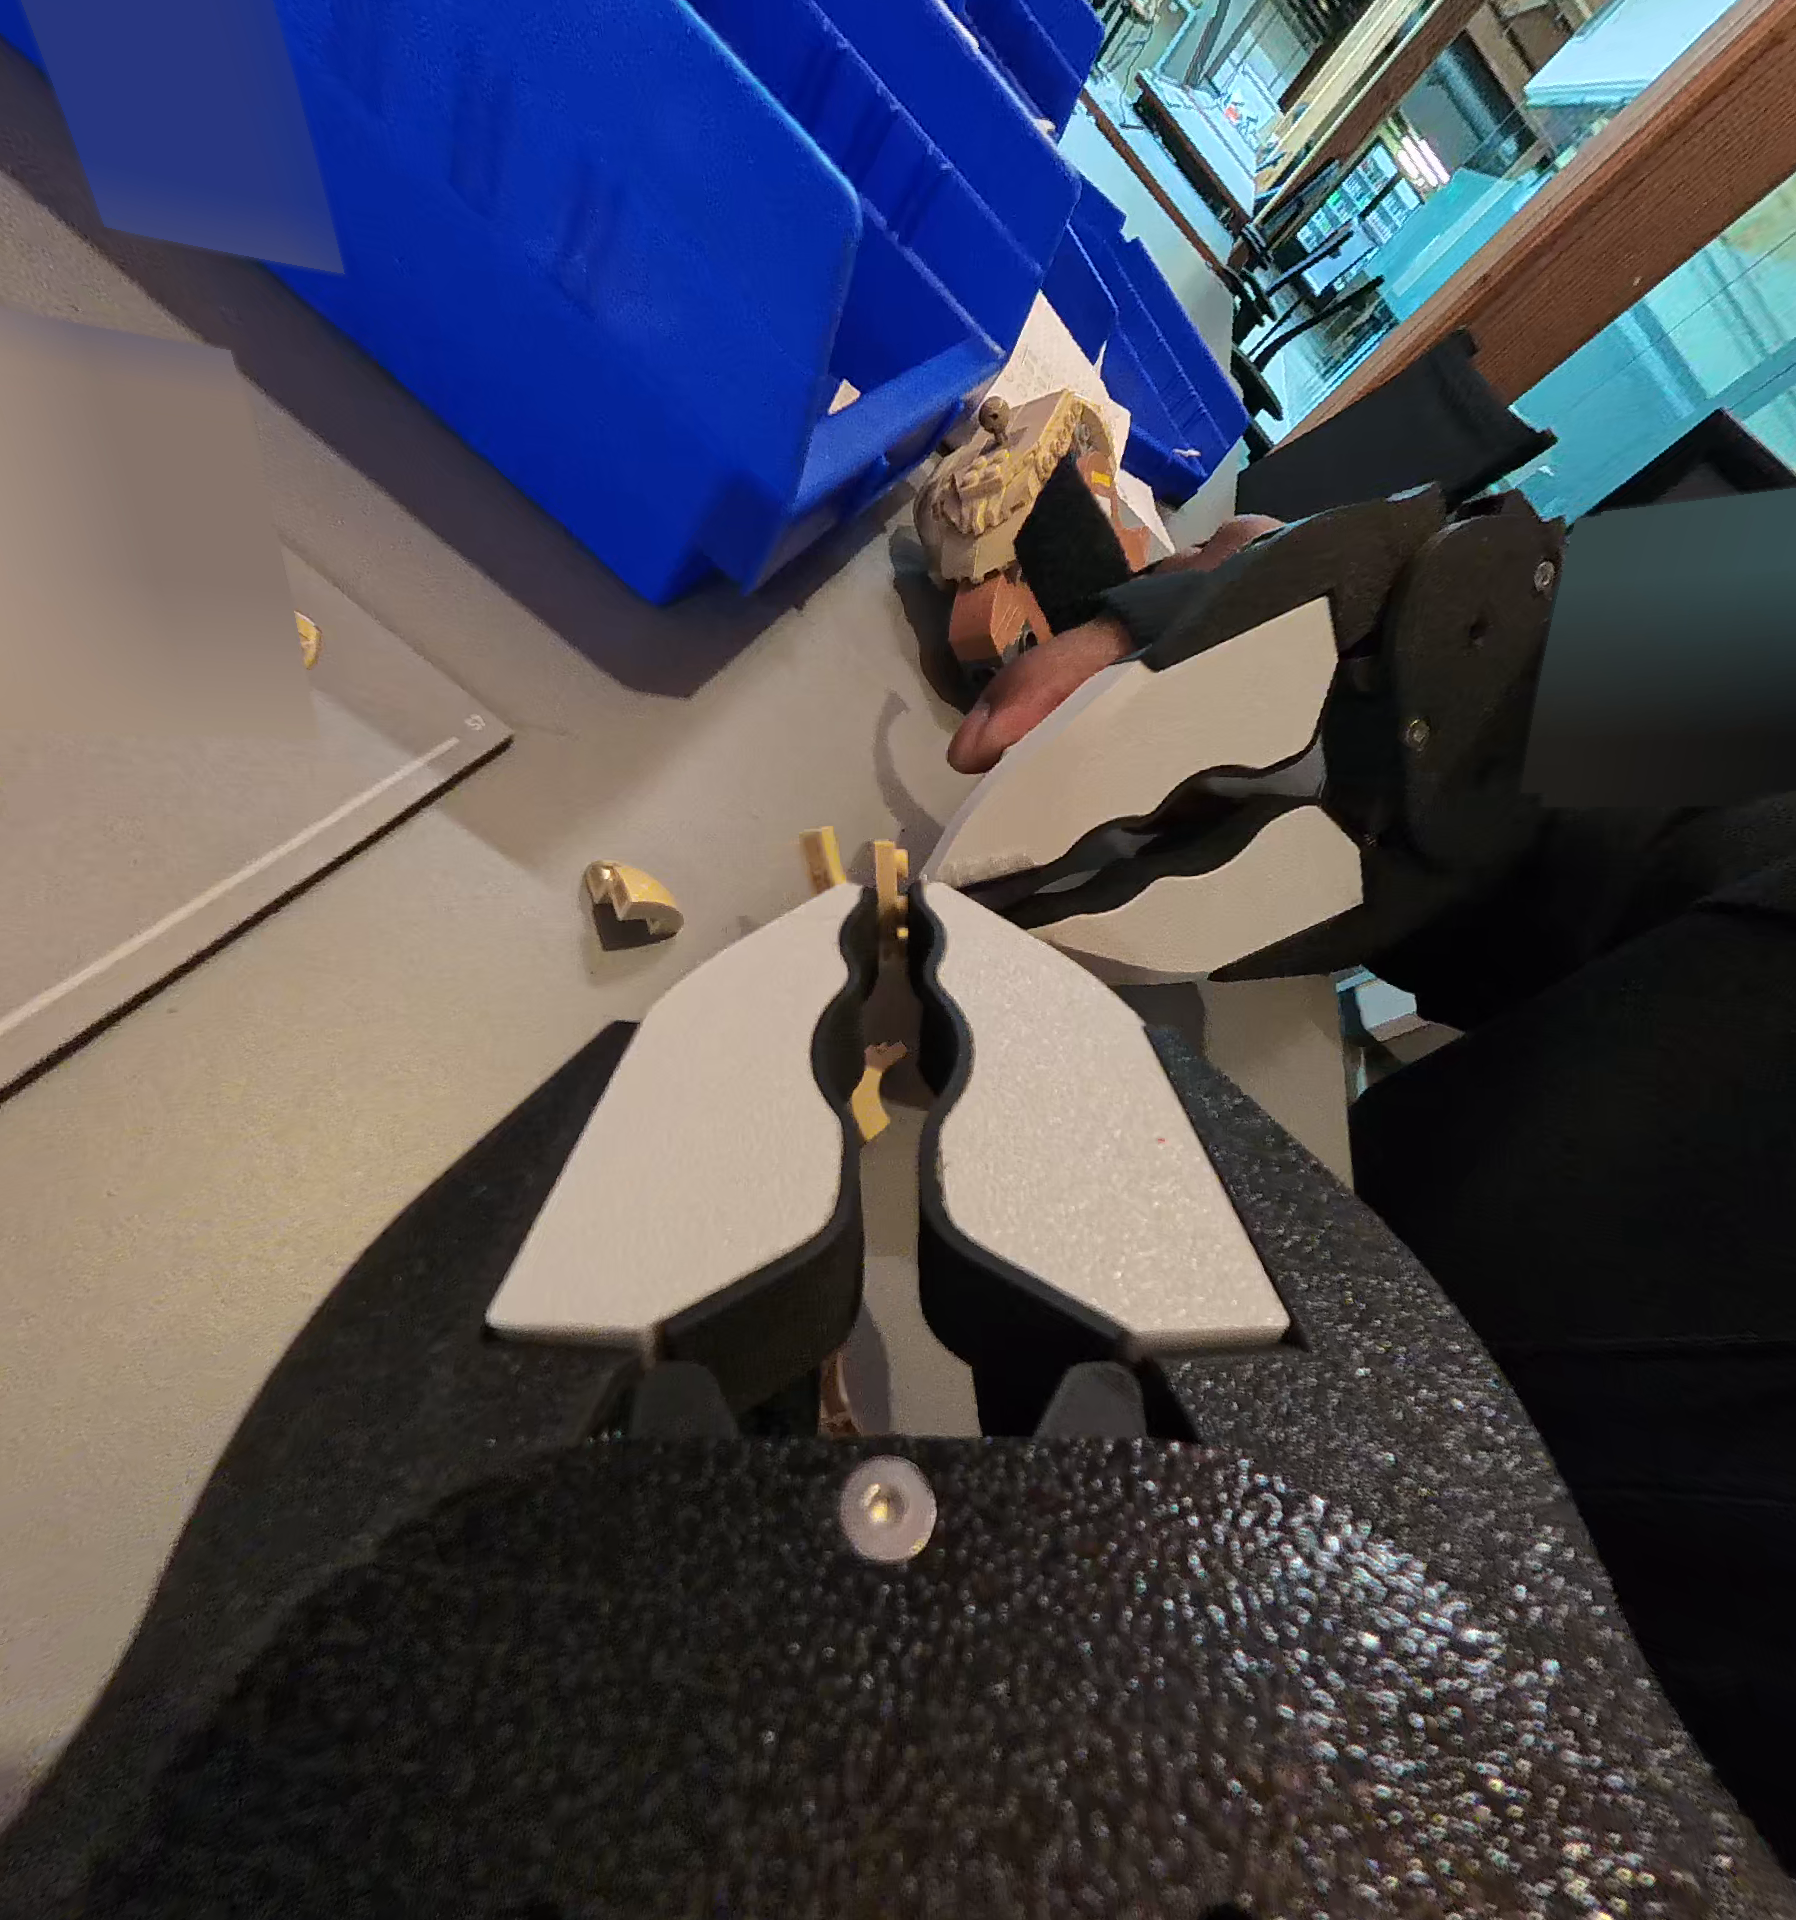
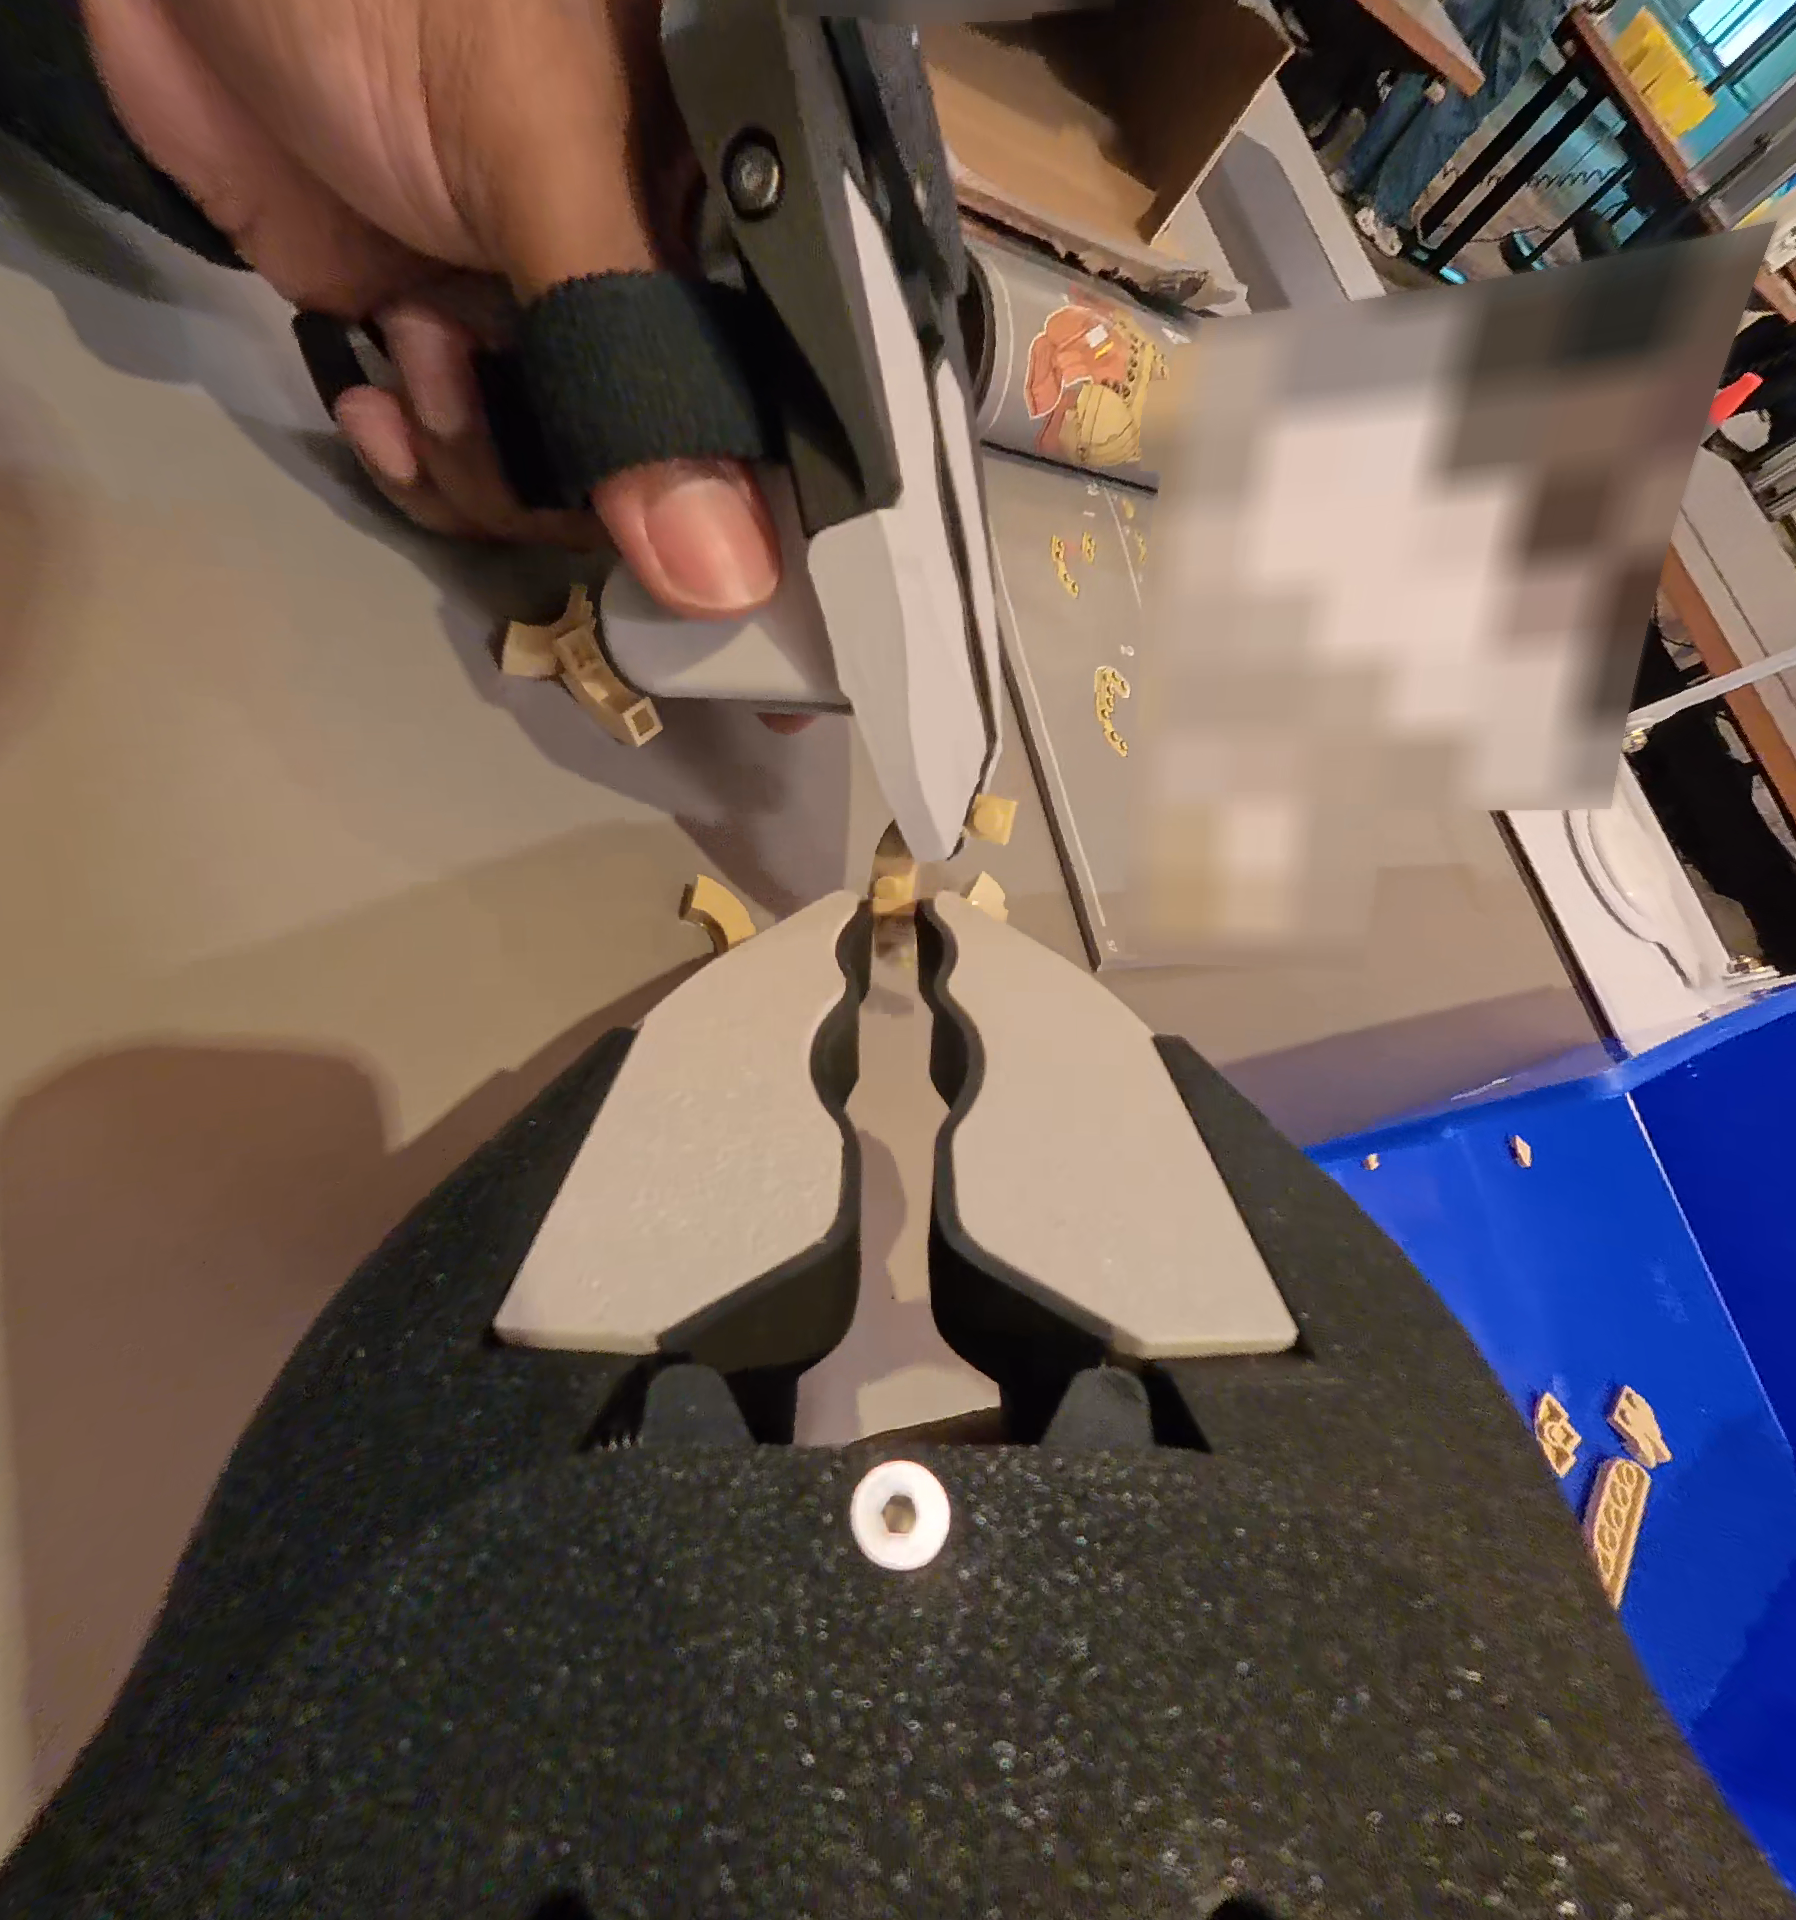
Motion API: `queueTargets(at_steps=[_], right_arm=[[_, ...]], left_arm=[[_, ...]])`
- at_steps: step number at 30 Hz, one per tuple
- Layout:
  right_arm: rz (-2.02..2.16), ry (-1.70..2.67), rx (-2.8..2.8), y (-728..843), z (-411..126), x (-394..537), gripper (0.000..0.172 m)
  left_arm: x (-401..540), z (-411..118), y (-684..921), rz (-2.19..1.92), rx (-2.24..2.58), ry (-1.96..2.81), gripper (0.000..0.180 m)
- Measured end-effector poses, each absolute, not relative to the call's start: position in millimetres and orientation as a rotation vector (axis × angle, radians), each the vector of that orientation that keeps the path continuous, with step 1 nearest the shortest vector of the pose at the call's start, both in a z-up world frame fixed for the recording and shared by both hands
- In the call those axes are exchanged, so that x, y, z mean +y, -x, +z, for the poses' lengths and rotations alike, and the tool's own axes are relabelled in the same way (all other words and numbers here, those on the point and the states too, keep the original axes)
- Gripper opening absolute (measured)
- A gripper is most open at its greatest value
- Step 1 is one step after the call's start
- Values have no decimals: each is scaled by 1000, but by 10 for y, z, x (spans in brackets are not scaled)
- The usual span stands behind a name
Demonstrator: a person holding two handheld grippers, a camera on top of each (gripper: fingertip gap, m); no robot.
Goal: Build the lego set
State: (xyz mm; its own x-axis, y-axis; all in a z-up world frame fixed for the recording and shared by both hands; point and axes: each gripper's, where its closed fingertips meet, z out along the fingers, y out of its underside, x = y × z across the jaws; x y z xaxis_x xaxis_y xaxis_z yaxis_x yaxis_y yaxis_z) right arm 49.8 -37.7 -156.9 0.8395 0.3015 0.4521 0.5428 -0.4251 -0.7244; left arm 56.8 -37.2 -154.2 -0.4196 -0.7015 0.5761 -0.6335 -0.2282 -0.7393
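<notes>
Tan brick piece (image 1: 889, 894) sits pinched between the pads of my left tongs (image 1: 892, 902), poking out past the tips. My right tongs (image 2: 896, 906) meet it tip to tip, clenched on a small tan studded bit (image 2: 892, 891) of the same cluster. Just left of my left tongs lies a curved tan piece (image 1: 629, 904) on the grey table (image 1: 374, 1039); blue bins (image 1: 603, 312) stand farther ahead.

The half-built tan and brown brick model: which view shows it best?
The left wrist view: the model stands in front of the blue bins, partly behind a strapped finger. The right wrist view does not show the model itself.
</notes>
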Motion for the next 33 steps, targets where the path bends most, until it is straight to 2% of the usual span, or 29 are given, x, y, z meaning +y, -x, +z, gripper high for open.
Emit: queueTargets(at_steps=[33], right_arm=[[-325, 1975, -525, -526, -1472, -304, 7]], left_arm=[[-344, -1401, -630, -1765, 1709, 1655, 4]])
